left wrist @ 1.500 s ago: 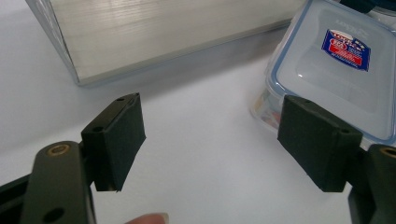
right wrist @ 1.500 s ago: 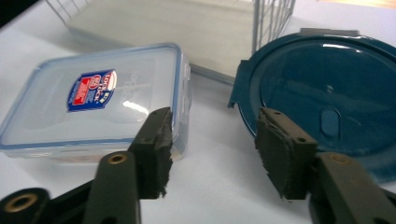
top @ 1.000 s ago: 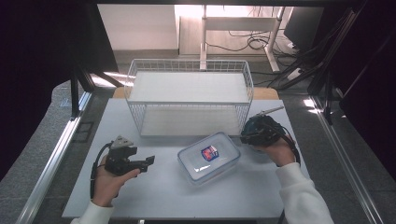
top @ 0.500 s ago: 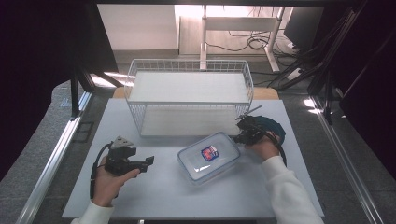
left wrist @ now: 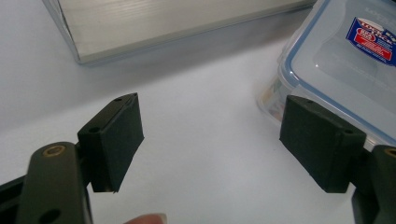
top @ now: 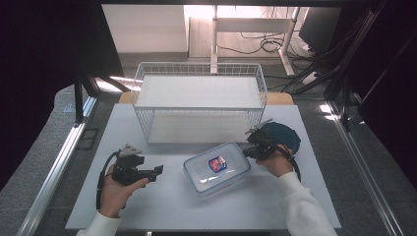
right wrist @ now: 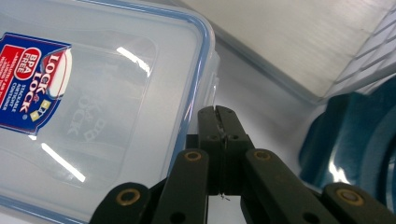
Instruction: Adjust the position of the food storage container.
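Observation:
A clear plastic container with a blue-edged lid and a red and blue label lies on the white table, in front of the wire basket. My right gripper is at the container's right end. In the right gripper view the right gripper is shut with nothing between its jaws, its tip beside the rim of the container. My left gripper rests on the table left of the container, pointing at it. Seen in its own view, the left gripper is open and empty, with the container just beyond the right jaw.
A white wire basket with a flat shelf stands at the back of the table. A dark teal round object lies behind my right hand and shows as the teal object in the right gripper view. Bare table spreads in front of the container.
My right hand has moved left and down from beside the teal object to the container's right end. The left hand and the container have stayed put.

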